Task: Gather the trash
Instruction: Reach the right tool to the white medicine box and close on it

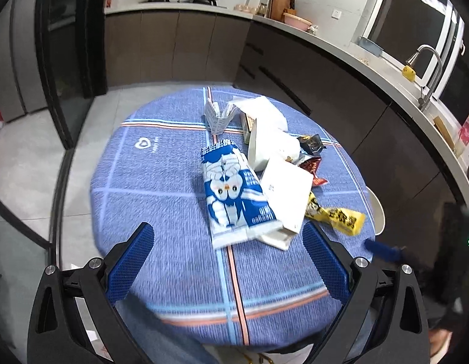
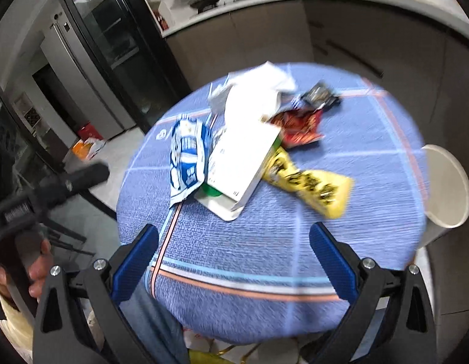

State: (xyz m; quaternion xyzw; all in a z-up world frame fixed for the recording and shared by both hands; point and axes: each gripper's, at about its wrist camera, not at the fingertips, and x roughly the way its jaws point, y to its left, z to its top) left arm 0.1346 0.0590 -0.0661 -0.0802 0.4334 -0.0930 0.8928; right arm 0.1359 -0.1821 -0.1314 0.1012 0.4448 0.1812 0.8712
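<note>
A heap of trash lies on the round table with the blue checked cloth [image 1: 161, 182] [image 2: 371, 163]. A blue-and-white snack bag [image 1: 234, 194] [image 2: 187, 154] lies at the heap's left. A white box [image 1: 284, 194] [image 2: 243, 157] leans on it. A yellow wrapper [image 1: 340, 217] [image 2: 310, 185], a red wrapper [image 1: 311, 166] [image 2: 299, 127], a black wrapper [image 1: 311, 144] [image 2: 319, 94] and white paper bags [image 1: 270, 139] [image 2: 258, 85] lie around it. My left gripper [image 1: 229, 238] hovers open just before the snack bag. My right gripper [image 2: 234, 238] hovers open above the cloth, short of the box.
A white bin [image 2: 446, 185] [image 1: 377, 212] stands at the table's right edge. Kitchen counters [image 1: 325, 39] with a faucet [image 1: 428, 69] curve behind. A tall dark cabinet [image 2: 113, 39] stands at the left. A hand [image 2: 37, 270] holds the other gripper's handle. The right wrist view is blurred.
</note>
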